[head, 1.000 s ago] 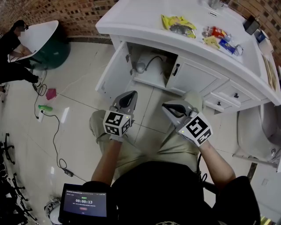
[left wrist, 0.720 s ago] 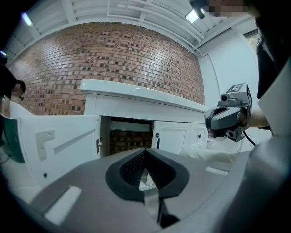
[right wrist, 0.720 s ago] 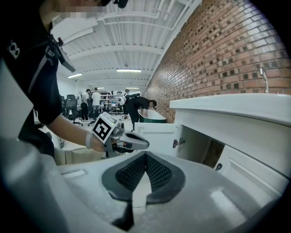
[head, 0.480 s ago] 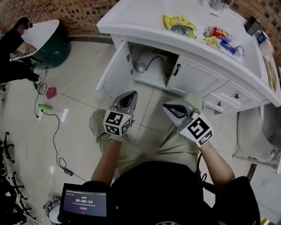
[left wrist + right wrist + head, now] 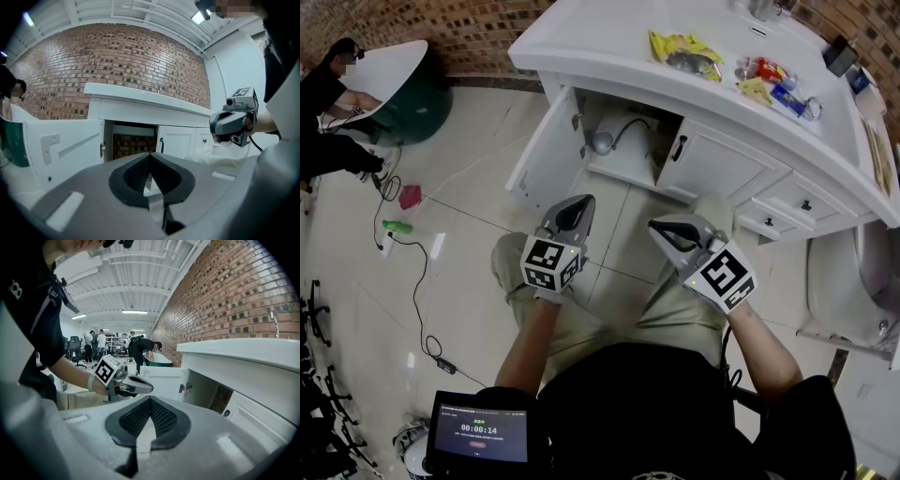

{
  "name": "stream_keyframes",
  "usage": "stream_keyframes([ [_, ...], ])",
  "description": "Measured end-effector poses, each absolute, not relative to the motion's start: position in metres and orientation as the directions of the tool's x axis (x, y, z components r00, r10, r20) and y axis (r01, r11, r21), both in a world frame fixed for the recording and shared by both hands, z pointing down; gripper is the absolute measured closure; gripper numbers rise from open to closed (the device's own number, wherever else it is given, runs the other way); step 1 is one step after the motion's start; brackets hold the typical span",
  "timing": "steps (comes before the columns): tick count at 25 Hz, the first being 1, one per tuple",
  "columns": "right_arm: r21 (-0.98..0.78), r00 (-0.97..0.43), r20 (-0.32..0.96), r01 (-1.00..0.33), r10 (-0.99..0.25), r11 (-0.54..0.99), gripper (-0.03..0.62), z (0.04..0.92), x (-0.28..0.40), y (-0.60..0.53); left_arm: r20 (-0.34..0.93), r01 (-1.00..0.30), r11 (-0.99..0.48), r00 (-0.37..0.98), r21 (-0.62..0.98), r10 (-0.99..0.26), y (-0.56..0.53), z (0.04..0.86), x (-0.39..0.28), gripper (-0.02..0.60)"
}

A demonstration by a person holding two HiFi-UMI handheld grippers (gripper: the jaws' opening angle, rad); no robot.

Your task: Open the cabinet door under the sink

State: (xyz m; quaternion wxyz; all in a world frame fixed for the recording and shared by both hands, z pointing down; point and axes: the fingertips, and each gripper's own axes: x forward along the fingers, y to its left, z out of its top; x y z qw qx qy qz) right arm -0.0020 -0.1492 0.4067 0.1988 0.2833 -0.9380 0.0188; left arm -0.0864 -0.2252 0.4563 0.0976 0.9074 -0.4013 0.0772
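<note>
The white vanity cabinet stands ahead of me under the sink counter. Its left door is swung wide open, showing a pipe inside. The door beside it is closed, with a black handle. My left gripper and right gripper hover over my knees, short of the cabinet, both shut and empty. In the left gripper view the open door and the dark opening lie past the left gripper. The right gripper view shows that door beyond the right gripper.
Yellow packets and small items lie on the counter. Drawers and a toilet are at the right. A green-sided bathtub, a person, a pink object, a green bottle and a floor cable are at the left.
</note>
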Motion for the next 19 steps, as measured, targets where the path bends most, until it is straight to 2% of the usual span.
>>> stream_keyframes([
  [19, 0.076, -0.756, 0.389, -0.543, -0.526, 0.836, 0.603, 0.4073, -0.0001, -0.1509, 0.223, -0.743, -0.66, 0.666, 0.11, -0.712, -0.2249, 0.4562, -0.0869, 0.565],
])
